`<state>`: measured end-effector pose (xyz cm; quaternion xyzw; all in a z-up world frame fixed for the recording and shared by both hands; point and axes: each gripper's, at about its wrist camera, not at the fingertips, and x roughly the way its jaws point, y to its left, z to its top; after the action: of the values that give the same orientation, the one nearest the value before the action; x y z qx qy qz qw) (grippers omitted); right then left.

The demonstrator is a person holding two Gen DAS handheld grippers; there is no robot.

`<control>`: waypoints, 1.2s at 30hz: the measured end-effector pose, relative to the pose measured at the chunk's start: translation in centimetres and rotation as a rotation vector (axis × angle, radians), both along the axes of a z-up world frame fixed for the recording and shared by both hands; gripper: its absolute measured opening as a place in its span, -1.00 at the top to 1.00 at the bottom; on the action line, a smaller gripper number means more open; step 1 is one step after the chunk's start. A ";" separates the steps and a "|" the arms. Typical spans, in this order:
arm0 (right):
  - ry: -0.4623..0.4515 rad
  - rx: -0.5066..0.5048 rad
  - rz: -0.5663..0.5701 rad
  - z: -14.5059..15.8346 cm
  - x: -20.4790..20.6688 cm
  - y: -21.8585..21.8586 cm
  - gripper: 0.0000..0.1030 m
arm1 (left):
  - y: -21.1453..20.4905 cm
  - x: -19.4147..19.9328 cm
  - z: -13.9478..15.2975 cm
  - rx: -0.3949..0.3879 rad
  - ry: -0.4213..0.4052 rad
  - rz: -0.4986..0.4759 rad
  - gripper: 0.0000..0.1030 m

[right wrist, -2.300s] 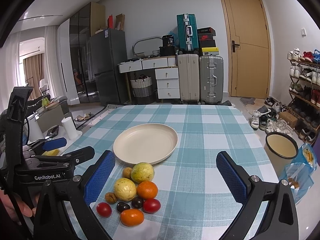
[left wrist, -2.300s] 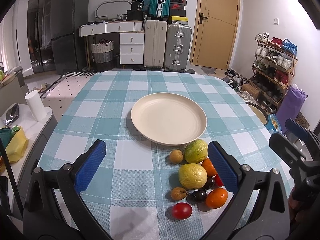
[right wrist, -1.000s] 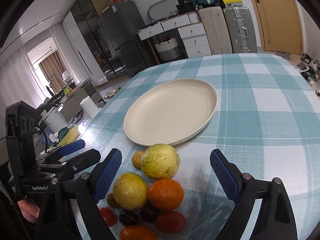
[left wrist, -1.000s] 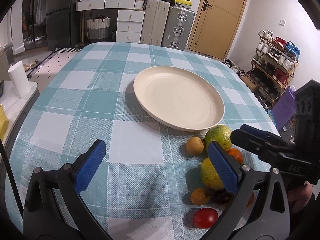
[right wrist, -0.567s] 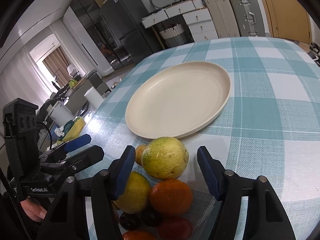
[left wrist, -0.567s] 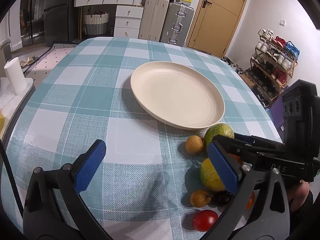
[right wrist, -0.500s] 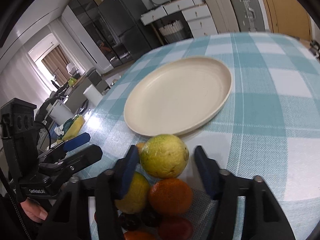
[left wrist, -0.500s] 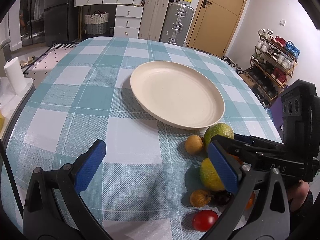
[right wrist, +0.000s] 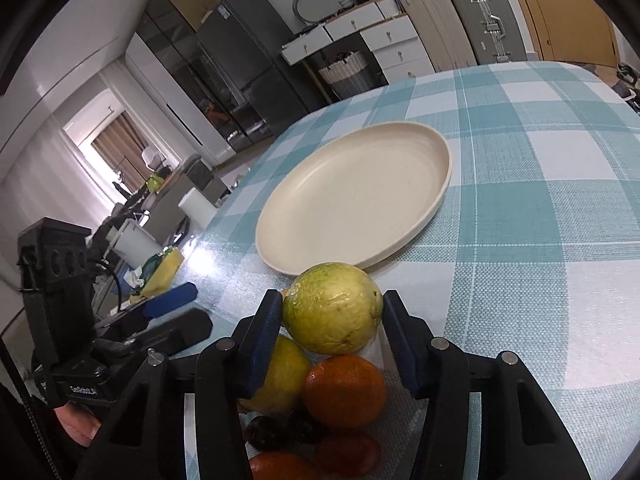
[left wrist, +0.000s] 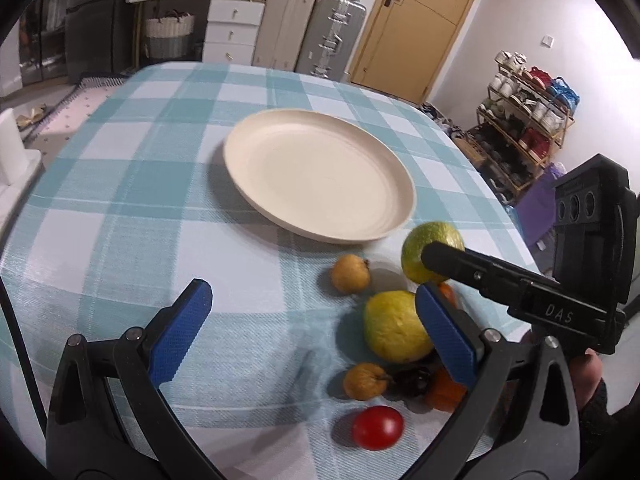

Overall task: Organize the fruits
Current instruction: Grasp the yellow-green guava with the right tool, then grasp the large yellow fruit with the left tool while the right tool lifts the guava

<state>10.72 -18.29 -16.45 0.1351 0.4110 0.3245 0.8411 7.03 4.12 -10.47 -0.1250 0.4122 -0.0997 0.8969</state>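
At the bottom of the right wrist view, the right gripper (right wrist: pixel 330 320) has just drawn its jaws in, and its blue pads (right wrist: pixel 262 338) now press both sides of a green-yellow guava (right wrist: pixel 334 308), which sits at the centre of the frame on top of the fruit pile. Just below it, nearer the camera, lie an orange (right wrist: pixel 344 390), a yellow fruit (right wrist: pixel 282 376) to its left and dark plums (right wrist: pixel 266 434) at the lower edge. In the left wrist view the left gripper (left wrist: pixel 316 330) stands wide, nothing between its pads, low in the frame over the checked tablecloth (left wrist: pixel 132 200). A red tomato (left wrist: pixel 378 428) lies at the lower right, two small tan fruits (left wrist: pixel 350 274) left of the pile, and the right gripper's black finger crosses the guava at the right. Beyond the pile, in mid-frame, the cream plate (left wrist: pixel 256 168) lies bare, its near rim just behind the guava. Farther off, in the upper frame, stand white drawers (left wrist: pixel 232 28), suitcases (left wrist: pixel 336 36) and a wooden door (left wrist: pixel 420 20); a shoe rack (left wrist: pixel 528 120) fills the right edge.
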 end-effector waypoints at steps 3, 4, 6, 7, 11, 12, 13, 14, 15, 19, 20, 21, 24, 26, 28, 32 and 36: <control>-0.022 0.013 -0.005 0.4 -0.4 -0.5 -0.02 | -0.7 0.2 -0.3 -0.023 0.023 -0.030 -0.97; -0.030 0.018 -0.009 0.6 -0.6 -0.7 -0.02 | -0.9 0.3 -0.4 -0.032 0.030 -0.040 -0.97; -0.043 0.026 -0.019 0.7 -0.8 -1.2 -0.02 | -1.3 0.5 -0.6 -0.044 0.049 -0.058 -0.97; -0.045 0.034 -0.024 0.8 -0.9 -1.5 -0.02 | -1.5 0.8 -0.8 -0.051 0.062 -0.069 -0.96; -0.062 0.063 -0.046 1.1 -1.1 -2.8 -0.02 | -2.3 1.3 -1.5 -0.076 0.105 -0.102 -0.96; -0.069 0.071 -0.051 1.2 -1.2 -3.1 -0.02 | -2.6 1.2 -1.6 -0.076 0.112 -0.106 -0.96; -0.074 0.076 -0.053 1.2 -1.3 -3.3 -0.02 | -2.8 1.3 -1.8 -0.078 0.121 -0.109 -0.94; -0.080 0.080 -0.054 1.3 -1.3 -3.6 -0.02 | -2.9 1.4 -2.0 -0.083 0.130 -0.111 -0.92; -0.085 0.083 -0.057 1.4 -1.4 -3.8 -0.02 | -3.1 1.6 -2.2 -0.090 0.140 -0.115 -0.87; -0.092 0.088 -0.061 1.5 -1.6 -4.2 -0.02 | -3.6 1.9 -2.5 -0.097 0.148 -0.132 -0.75; -0.093 0.090 -0.059 1.5 -1.7 -4.3 -0.02 | -3.6 1.9 -2.6 -0.103 0.153 -0.139 -0.72; -0.096 0.092 -0.057 1.5 -1.8 -4.3 -0.02 | -3.7 2.0 -2.8 -0.114 0.159 -0.148 -0.65; -0.098 0.092 -0.057 1.4 -2.0 -4.5 -0.02 | -3.7 2.1 -2.9 -0.143 0.164 -0.156 -0.61; -0.096 0.092 -0.056 1.4 -1.9 -4.4 -0.02 | -3.6 2.0 -3.0 -0.189 0.169 -0.171 -0.46; -0.094 0.094 -0.056 1.4 -2.0 -4.5 -0.02 | -3.6 2.2 -3.2 -0.213 0.180 -0.181 -0.27; -0.090 0.093 -0.058 1.4 -1.9 -4.5 -0.02 | -4.0 2.2 -3.2 -0.218 0.182 -0.213 0.08; -0.091 0.086 -0.057 1.4 -1.8 -4.5 -0.02 | -4.0 2.3 -3.1 -0.227 0.176 -0.223 0.08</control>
<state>8.91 -22.75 -15.05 0.1677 0.3540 0.3236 0.8613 9.35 0.11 -13.55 -0.1871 0.4865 -0.2332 0.8210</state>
